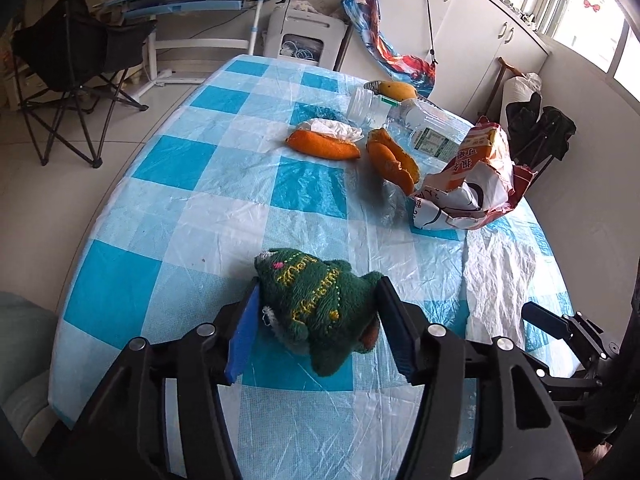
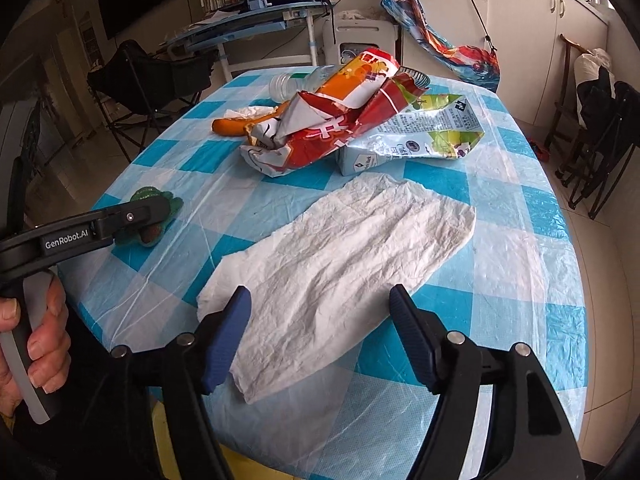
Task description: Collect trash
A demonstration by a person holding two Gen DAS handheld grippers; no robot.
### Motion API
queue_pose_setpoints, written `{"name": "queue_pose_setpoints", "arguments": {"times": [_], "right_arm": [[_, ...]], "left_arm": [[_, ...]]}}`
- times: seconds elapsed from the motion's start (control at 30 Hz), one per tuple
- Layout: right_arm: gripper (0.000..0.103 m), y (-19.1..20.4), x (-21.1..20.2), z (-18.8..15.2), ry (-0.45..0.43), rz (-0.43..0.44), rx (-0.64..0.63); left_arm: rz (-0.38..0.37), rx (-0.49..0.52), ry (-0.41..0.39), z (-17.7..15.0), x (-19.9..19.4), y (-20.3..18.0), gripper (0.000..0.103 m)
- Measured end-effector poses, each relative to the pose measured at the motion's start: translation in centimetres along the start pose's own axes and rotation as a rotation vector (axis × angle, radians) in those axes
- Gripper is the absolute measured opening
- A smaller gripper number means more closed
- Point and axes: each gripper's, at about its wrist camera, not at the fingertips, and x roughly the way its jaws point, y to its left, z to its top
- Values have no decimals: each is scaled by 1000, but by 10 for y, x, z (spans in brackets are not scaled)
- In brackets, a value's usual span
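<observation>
The red and orange snack bag lies crumpled near the middle of the checked table. Beside the bag, toward the window side, lies a flattened milk carton. In front of the bag, toward the camera, a white crumpled bag lies flat. Behind the snack bag are orange peels, a tissue and a clear plastic bottle.

The right gripper has its jaws open above the near end of the white bag, holding nothing.

The left gripper is half open around a green knitted toy; I cannot tell if the pads still press on it
</observation>
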Motion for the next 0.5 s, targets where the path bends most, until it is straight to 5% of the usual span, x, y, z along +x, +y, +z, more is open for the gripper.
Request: {"name": "queue_pose_setpoints", "arguments": {"times": [0.23,0.5], "right_arm": [[8,12,-2,-2,-2,9,-66],[4,4,-28,0,-61,218,33]], "left_arm": [[3,39,-16,-4,-6,-6,37],[53,130,-100,-6,-35,-23,34]]}}
